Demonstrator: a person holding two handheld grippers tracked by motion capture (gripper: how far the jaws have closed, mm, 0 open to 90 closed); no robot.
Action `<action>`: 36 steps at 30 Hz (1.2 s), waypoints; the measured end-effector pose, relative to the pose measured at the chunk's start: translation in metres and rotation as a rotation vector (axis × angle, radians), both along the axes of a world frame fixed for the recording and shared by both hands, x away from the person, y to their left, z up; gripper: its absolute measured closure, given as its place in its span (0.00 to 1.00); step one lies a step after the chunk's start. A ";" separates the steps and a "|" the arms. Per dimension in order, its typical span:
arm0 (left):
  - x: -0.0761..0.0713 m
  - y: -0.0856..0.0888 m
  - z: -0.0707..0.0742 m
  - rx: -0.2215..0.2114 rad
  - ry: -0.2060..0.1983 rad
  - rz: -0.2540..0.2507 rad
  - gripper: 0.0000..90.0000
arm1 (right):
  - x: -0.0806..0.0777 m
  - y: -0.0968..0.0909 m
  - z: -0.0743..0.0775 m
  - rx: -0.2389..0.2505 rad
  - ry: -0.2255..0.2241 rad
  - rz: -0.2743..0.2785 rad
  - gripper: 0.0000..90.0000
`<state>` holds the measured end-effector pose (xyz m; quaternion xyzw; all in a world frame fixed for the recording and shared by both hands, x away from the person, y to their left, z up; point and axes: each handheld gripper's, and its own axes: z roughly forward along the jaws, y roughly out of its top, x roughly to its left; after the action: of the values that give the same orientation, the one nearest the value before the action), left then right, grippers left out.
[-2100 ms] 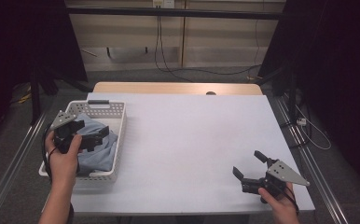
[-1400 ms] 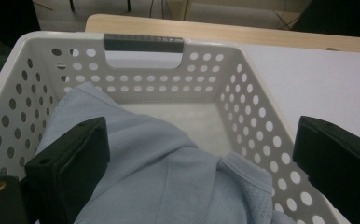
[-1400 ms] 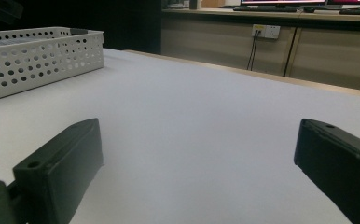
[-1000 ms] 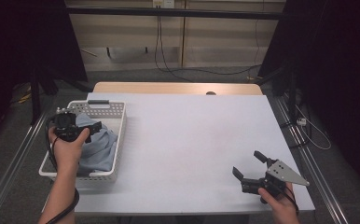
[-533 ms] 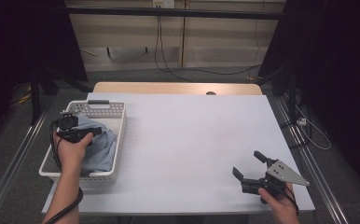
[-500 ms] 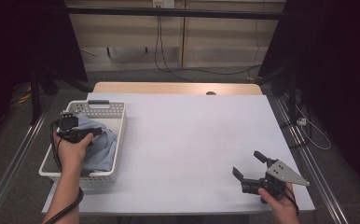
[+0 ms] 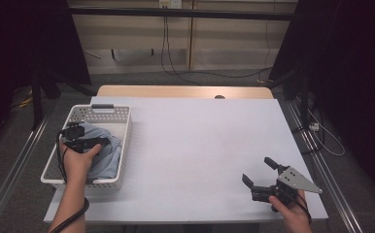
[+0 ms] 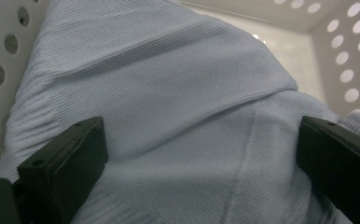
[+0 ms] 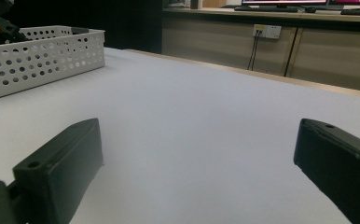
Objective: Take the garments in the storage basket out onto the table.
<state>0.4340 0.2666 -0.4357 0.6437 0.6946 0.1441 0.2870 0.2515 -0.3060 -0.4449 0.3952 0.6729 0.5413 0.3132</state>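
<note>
- The left gripper (image 7: 89, 142) is down in the white perforated plastic basket (image 7: 120, 145) at the table's left edge, pointing into a crumpled pale blue knitted cloth (image 7: 105, 154).
- In the left gripper view its two black jaws stand wide apart, the cloth (image 8: 178, 116) bulging up between them and pressing close on both sides; nothing is pinched yet.
- The relation that counts: a raised fold of the cloth sits dead centre between the jaws, running away from the camera, so closing straight in should catch it.
- The fabric is soft, fine-ribbed and limp, with a seam showing near the right jaw. I'd expect it to drape and drag once lifted.
- The basket walls (image 8: 350, 56), dotted with round holes, crowd in on both sides, so a snag on the rim is the risk.
- The right gripper (image 7: 262, 175) rests low on the white table (image 7: 200, 145) near its front right corner, jaws spread wide and holding nothing, well apart from the basket (image 9: 38, 51).
- The left hand is plainly the nearer one for this grab.
</note>
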 end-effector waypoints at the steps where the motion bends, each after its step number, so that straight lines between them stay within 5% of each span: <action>1: 0.000 0.000 -0.001 -0.015 -0.001 0.009 0.03 | 0.000 0.000 0.000 0.000 0.000 0.000 0.01; 19: 0.004 -0.006 -0.004 0.000 0.035 0.021 0.01 | 0.000 0.001 0.000 -0.002 -0.002 0.011 0.01; 36: 0.008 -0.019 -0.010 0.079 0.069 0.001 0.06 | 0.000 0.002 0.001 -0.005 -0.006 0.012 0.01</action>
<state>0.4422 0.2479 -0.4457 0.6588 0.6981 0.1496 0.2372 0.2516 -0.3042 -0.4438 0.3888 0.6756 0.5427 0.3129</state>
